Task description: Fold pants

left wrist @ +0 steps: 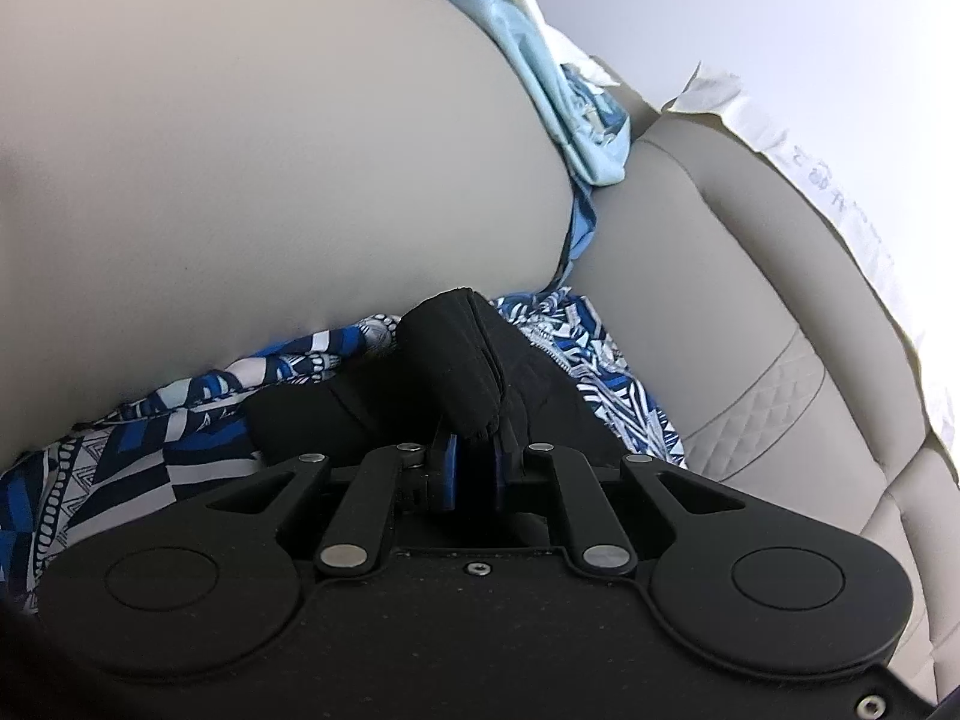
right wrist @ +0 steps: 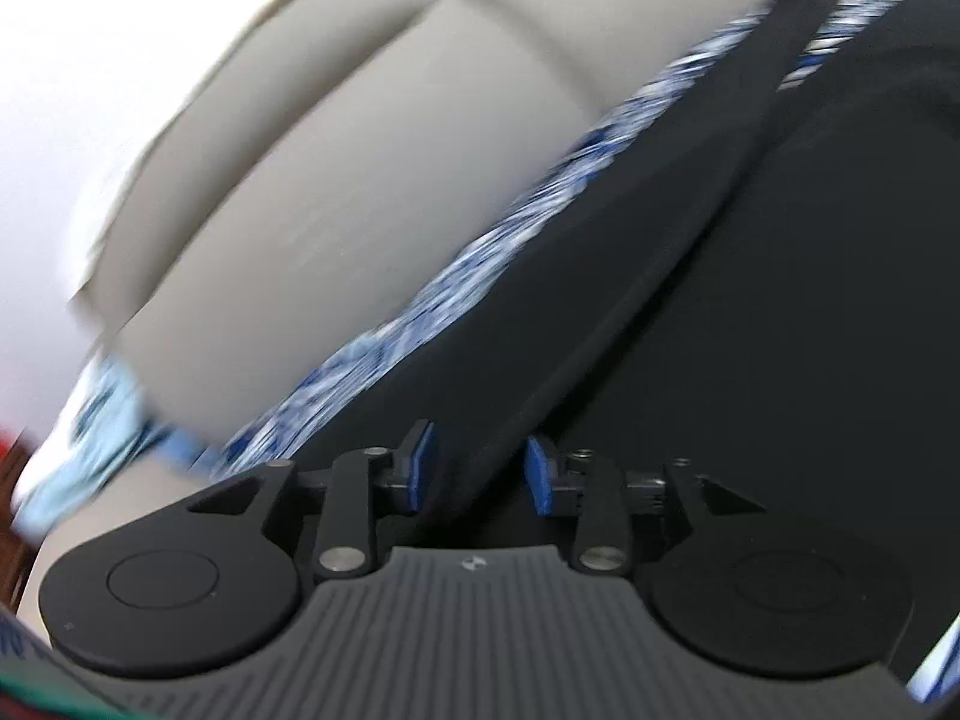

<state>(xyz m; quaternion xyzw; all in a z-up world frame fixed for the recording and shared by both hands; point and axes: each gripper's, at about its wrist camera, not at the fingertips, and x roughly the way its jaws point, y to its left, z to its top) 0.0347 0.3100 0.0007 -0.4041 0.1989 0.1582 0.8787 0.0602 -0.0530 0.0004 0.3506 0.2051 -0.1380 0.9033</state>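
The black pants point(left wrist: 456, 354) lay on a blue and white patterned cloth point(left wrist: 138, 444) spread over a beige sofa point(left wrist: 690, 276). In the left wrist view the sofa's back cushion point(left wrist: 270, 138) bulged close above the cloth, so little free space remained between cushion and seat. To the right the seat ran bare toward a quilted seam. A light blue garment point(left wrist: 540, 78) was wedged in the gap between the cushions, well apart from the pants, and a white sheet point(left wrist: 840, 192) draped the sofa's far edge.

The left gripper point(left wrist: 474, 468) was clenched on a bunched, rolled fold of the pants, which stuck up just ahead of its 2 blue pads point(left wrist: 447, 468). It pointed low along the seat toward the cushion.

The right wrist view was blurred. There the pants point(right wrist: 750, 300) filled the right side, their edge running diagonally along the patterned cloth point(right wrist: 420, 300), with beige cushion beyond. A long black strip of the pants ran between the pads point(right wrist: 420, 468) of the right gripper point(right wrist: 480, 471), whose jaws stood apart. I could not tell whether the pads touched the strip.
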